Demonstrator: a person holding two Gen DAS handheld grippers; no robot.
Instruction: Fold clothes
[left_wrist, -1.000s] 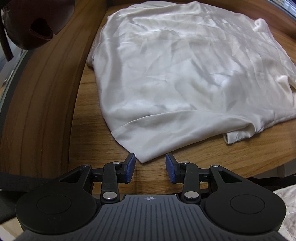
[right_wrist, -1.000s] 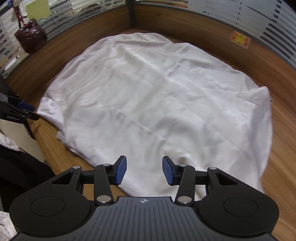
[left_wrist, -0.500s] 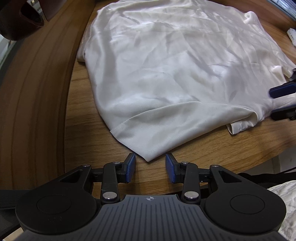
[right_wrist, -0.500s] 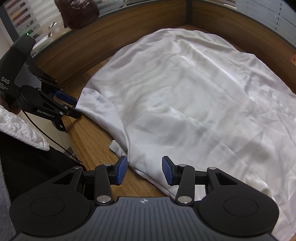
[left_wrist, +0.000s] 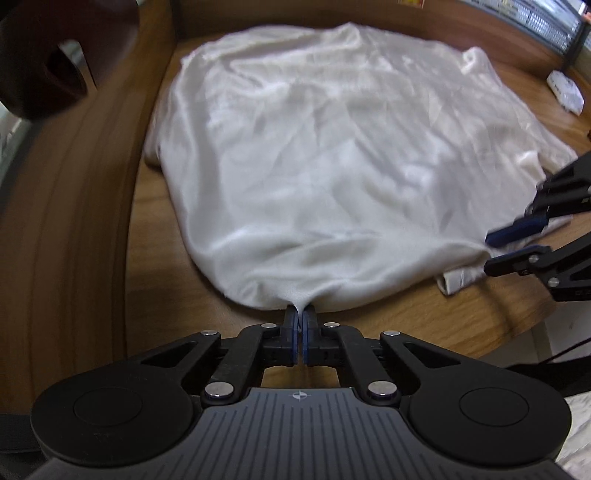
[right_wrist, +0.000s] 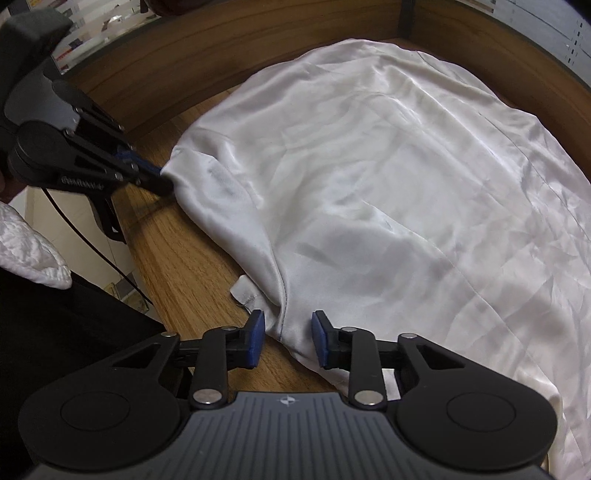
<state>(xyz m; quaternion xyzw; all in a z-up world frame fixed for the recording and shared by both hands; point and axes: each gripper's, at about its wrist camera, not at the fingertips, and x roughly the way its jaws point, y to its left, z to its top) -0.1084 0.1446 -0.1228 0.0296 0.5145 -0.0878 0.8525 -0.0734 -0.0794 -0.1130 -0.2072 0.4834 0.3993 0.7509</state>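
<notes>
While the white satin garment (left_wrist: 332, 155) lies spread nearly flat across the wooden bench (left_wrist: 424, 317), only its near hem is engaged — one corner is pinched, the other merely straddled. The cloth covers most of the bench top, wrinkled but in a single layer apart from a small tab of fabric (right_wrist: 243, 291) that pokes out from under the near edge. No fold is seen in it yet, so the step in hand is judged to be the opening grasp of the two near corners.

The near-left corner is clamped by the left gripper (left_wrist: 299, 325): its jaws have just been closing and are now pressed together on a small tuft of cloth, which is gathered into a point at the blue pads. In the right wrist view the same gripper (right_wrist: 155, 177) is seen biting the corner at the bench edge.

The right gripper (right_wrist: 288, 336) has also just been closing, yet a clear gap remains in its own view; the hem runs between its pads (right_wrist: 256, 332), and no pressing on the cloth can be made out. It is therefore taken as not yet holding.

Next, the right jaws are to be brought fully onto the hem — then both corners can be lifted together and carried toward the far edge. An even lift is called for, since the slippery cloth is judged likely to slide from a shallow pinch.
</notes>
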